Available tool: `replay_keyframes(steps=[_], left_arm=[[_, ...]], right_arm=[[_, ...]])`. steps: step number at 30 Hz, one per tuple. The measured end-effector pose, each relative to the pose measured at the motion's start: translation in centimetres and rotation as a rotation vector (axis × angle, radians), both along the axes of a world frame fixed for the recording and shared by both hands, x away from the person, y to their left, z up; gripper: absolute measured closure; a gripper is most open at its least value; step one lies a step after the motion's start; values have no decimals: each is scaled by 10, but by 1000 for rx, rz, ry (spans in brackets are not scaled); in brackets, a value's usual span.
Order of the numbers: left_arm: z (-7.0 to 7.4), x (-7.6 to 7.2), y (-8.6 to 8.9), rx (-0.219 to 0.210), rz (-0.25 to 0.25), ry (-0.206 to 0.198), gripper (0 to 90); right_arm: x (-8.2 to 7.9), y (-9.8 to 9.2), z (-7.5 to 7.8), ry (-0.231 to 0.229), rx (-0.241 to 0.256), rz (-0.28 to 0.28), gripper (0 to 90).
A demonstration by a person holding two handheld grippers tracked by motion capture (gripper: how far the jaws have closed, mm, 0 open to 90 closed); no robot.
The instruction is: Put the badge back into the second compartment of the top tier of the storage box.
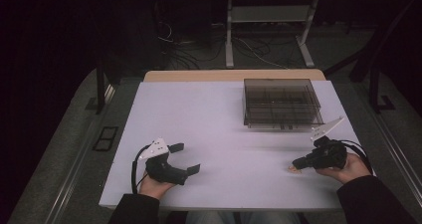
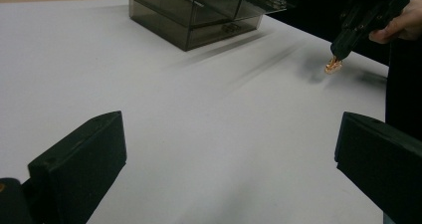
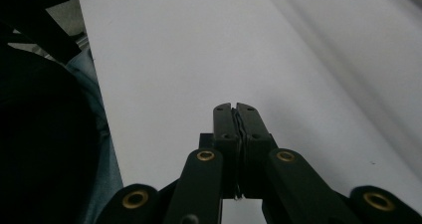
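My left gripper (image 1: 185, 158) rests near the front left of the white table top (image 1: 219, 124), jaws wide open with nothing between them; in the left gripper view the bare table lies between its jaws (image 2: 229, 149). My right gripper (image 1: 297, 164) is at the front right, shut, with a small orange-gold object (image 1: 292, 168) pinched at its tips. The left gripper view shows that object (image 2: 332, 64) hanging at the right gripper's tips (image 2: 339, 50), just above the table. In the right gripper view the jaws (image 3: 235, 109) are pressed together and hide the object.
A smoky transparent plastic box (image 1: 281, 103) with compartments stands at the back right of the table, also at the top of the left gripper view as the box (image 2: 199, 10). Beyond the table are a desk frame (image 1: 268, 30) and floor cables (image 1: 189, 50).
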State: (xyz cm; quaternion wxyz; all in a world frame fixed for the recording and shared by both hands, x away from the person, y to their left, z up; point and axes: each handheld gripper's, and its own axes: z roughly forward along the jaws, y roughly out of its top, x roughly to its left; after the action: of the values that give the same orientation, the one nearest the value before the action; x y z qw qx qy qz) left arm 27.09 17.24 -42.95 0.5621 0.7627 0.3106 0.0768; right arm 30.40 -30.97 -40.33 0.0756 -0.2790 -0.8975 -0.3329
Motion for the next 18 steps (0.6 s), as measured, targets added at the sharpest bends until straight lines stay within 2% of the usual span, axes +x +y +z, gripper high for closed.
replay_keyframes(steps=[13,18], left_arm=[[0,0,0,-2,0,1,0],[0,0,0,-2,0,1,0]], right_arm=[[7,1,19,-22,-2,8,871],[10,1,27,-46,-2,2,871]])
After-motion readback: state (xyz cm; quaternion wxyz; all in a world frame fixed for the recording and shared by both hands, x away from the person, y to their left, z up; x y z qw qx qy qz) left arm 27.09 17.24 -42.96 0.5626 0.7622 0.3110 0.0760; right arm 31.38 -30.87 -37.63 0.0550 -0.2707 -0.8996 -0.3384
